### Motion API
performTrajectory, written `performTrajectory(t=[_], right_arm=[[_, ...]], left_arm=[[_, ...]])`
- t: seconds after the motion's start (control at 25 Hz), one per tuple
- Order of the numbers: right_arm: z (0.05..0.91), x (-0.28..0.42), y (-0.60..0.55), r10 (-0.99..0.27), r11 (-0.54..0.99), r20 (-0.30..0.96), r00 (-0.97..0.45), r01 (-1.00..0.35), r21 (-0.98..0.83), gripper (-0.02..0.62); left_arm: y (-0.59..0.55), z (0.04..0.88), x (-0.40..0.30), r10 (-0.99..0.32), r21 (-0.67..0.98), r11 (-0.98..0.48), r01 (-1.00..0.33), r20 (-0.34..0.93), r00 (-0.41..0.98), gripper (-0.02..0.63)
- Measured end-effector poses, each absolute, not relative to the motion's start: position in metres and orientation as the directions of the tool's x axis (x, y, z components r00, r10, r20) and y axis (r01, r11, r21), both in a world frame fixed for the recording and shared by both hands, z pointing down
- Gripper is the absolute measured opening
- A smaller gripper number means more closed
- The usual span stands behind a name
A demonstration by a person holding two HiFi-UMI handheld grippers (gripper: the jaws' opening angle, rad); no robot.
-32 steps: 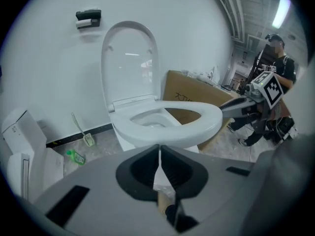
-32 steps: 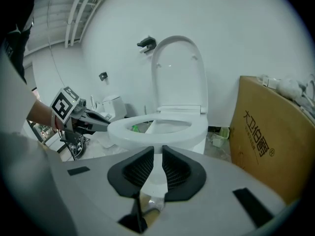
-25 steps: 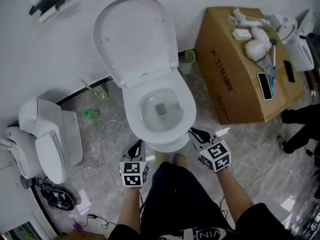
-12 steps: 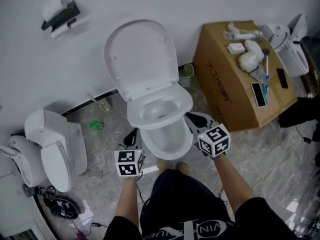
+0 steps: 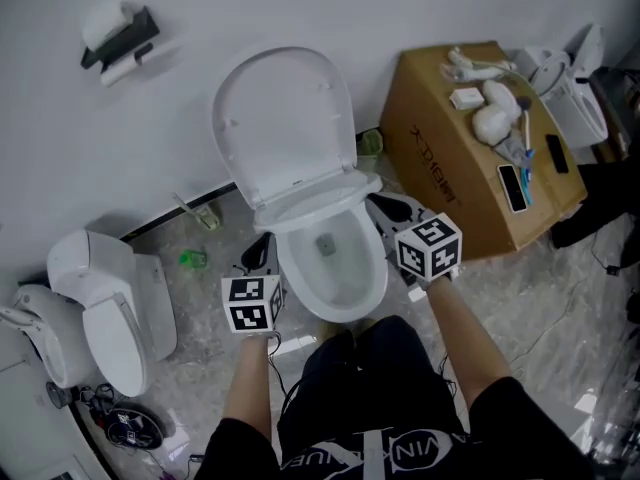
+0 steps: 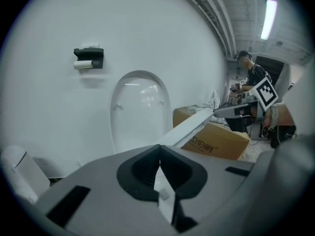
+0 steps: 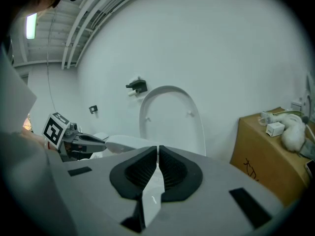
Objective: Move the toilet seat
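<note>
The toilet seat (image 5: 330, 200) is tilted partway up over the open bowl (image 5: 335, 280), in front of the lid (image 5: 285, 118), which stands upright against the wall. The left gripper (image 5: 264, 246) is clamped tight on the seat's left rim, and the right gripper (image 5: 378, 205) has its jaws closing on the right rim, which lies between them. A cardboard box (image 5: 440, 168) with a few small items on top stands just beside the right gripper, a small green bin (image 5: 370, 143) sits between box and toilet, a second toilet (image 5: 105, 293) stands well off to the left, and a paper holder (image 5: 118, 36) hangs on the wall.
</note>
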State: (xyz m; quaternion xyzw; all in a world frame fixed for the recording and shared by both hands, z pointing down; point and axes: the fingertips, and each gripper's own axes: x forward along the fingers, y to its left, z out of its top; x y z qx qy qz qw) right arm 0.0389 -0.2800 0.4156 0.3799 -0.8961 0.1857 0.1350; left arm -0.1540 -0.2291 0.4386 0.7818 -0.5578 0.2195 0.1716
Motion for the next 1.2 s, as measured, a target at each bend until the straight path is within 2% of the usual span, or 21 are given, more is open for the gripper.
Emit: performTrajectory(t=[0.28,0.6,1.2], right_arm=[[0.396,0.025,-0.318,-0.623,0.671,0.364,-0.693,-0.712,-0.207,0.023],[0.374,0.002,-0.378,-0.540,0.764,0.335,-0.772,-0.617,-0.191,0.020],[0.363,-0.036,-0.478,-0.539,0.793,0.313,-0.782,-0.596,-0.125,0.011]], left_arm=[[-0.263,0.421,-0.167,-0.824,0.028,-0.292,-0.956,0.499,0.267,0.005],[-0.330,0.388,-0.190,-0.880,-0.004,-0.175,-0.985,0.449,0.154,0.003],[-0.417,0.376,-0.218,-0.906,-0.047,-0.033,-0.998,0.423,0.010,0.003]])
